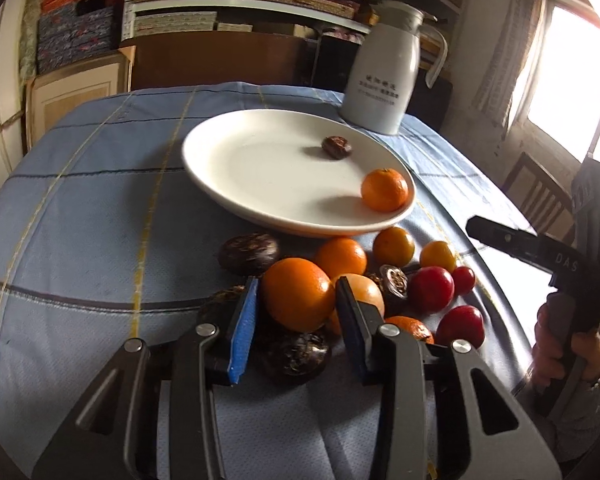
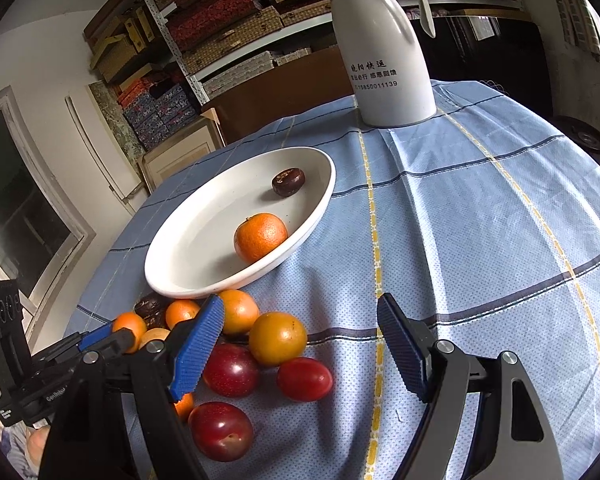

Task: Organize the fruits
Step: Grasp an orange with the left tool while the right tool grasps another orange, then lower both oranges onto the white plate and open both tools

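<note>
Left gripper (image 1: pixel 296 300) clamped on an orange (image 1: pixel 298 294) in the fruit pile beside the white plate (image 1: pixel 228 176). Right gripper (image 2: pixel 300 344) jaws apart, empty, over the tablecloth (image 2: pixel 480 240).

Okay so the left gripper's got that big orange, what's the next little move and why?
Probably lift the big orange straight up, then toward the white plate: the left gripper is shut on it, other fruit crowds it, and the plate has room.

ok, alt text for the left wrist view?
Left gripper shut on an orange from a fruit pile on a blue cloth. Behind it, a white plate holds a mandarin and a dark fruit.
</note>
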Demonstrator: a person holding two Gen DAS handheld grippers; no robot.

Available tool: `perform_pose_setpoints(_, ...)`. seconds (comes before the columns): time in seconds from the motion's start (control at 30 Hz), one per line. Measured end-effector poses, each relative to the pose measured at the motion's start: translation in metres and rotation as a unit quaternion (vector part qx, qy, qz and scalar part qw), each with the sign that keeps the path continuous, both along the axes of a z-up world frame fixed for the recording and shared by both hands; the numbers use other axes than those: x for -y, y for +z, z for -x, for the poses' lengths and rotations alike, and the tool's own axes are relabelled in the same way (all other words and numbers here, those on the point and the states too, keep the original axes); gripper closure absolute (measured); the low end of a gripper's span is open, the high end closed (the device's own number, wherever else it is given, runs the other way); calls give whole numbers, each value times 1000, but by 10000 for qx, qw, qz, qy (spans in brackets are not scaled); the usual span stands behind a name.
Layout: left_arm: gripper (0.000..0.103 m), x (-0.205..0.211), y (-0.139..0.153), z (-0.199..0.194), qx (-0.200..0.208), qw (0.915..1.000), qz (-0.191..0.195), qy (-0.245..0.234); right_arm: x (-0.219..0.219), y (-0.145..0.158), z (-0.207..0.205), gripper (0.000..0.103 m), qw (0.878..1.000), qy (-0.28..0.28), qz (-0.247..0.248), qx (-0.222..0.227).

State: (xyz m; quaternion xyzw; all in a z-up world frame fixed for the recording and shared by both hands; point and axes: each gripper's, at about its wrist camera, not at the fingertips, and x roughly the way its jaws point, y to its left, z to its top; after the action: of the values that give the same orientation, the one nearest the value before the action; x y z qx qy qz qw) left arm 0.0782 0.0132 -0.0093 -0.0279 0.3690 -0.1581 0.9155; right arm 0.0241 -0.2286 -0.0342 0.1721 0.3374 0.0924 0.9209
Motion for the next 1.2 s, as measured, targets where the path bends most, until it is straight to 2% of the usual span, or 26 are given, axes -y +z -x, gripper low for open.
perform_pose_setpoints(0.17,65,-4,-1,0,-9,9999,41,103,5,-6,-5,24,9997,-31,-58,-224)
perform_pose_setpoints(0.23,65,-1,-2,0,-1,9999,-47,111,1,-10,-8,40,9994,80,-23,-347)
perform_pose_setpoints(0.3,65,-2,-2,0,-7,9999,-41,112,-5,-15,-12,50,9984,290,7,-475)
perform_pose_setpoints(0.47,65,-1,-2,0,-9,9999,-46,107,-24,-19,-12,53,9963,607,264,-541)
perform_pose_setpoints(0.67,65,3,-4,0,-44,9999,-88,56,-23,-24,-16,66,9955,747,68,-582)
perform_pose_setpoints(0.93,65,-4,0,1,45,9999,54,149,-13,-17,-12,66,9967,704,-205,-350)
perform_pose_setpoints(1.2,66,2,19,-1,263,9996,126,40,-6,-6,-7,66,9979,579,-281,-37)
